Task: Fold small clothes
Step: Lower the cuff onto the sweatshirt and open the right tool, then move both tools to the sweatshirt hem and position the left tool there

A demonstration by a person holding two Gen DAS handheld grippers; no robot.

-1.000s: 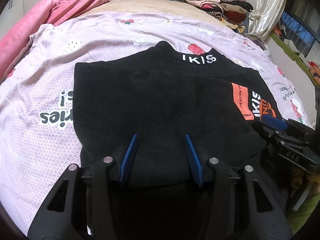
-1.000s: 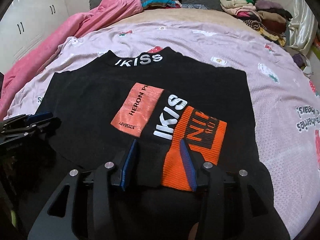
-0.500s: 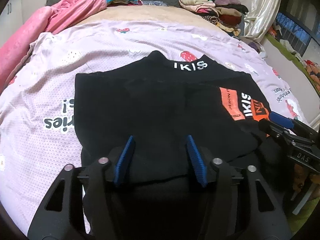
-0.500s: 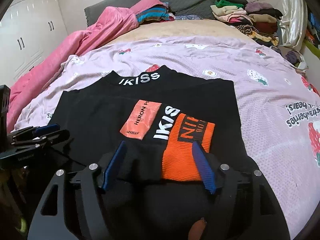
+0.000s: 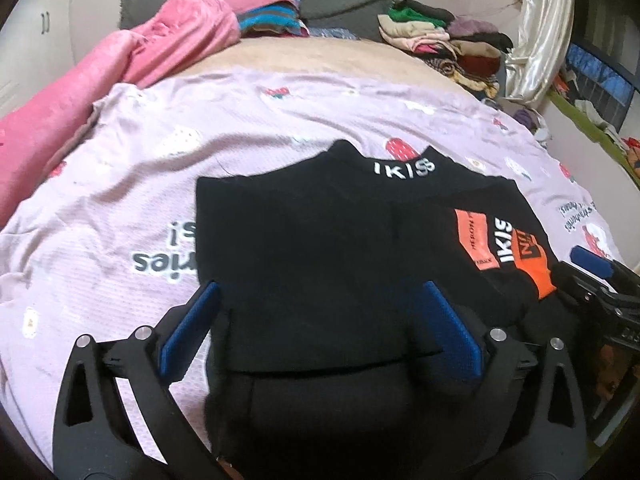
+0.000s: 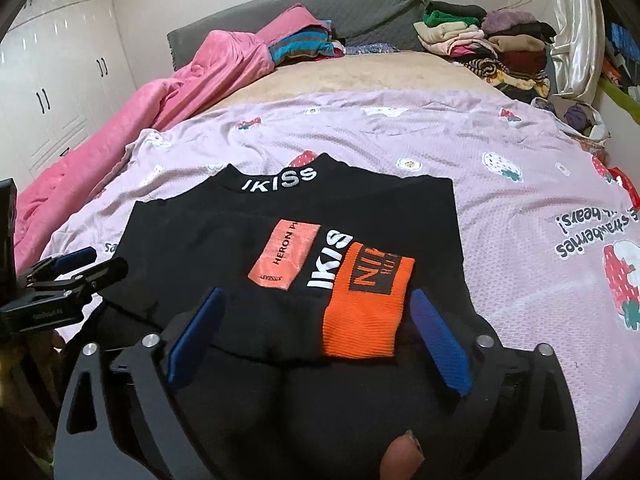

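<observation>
A black sweater (image 5: 304,240) with white "IKISS" lettering on its collar lies flat on the lilac bedsheet (image 5: 120,184), sleeves folded in. In the right wrist view the sweater (image 6: 192,240) shows an orange cuff (image 6: 364,312) and an orange patch (image 6: 284,256) on top. My left gripper (image 5: 320,332) is open and empty, above the sweater's near hem. My right gripper (image 6: 316,336) is open and empty, above the folded orange cuff. Each gripper also shows at the edge of the other view: the right one (image 5: 592,280), the left one (image 6: 68,276).
A pink blanket (image 6: 160,92) is bunched along the left of the bed. Stacks of folded clothes (image 6: 488,44) sit at the far right by the grey headboard (image 6: 360,4). White wardrobe doors (image 6: 52,80) stand on the left.
Both grippers have opened wider and drawn back from the sweater, letting go of its lower part. The sweater lies still.
</observation>
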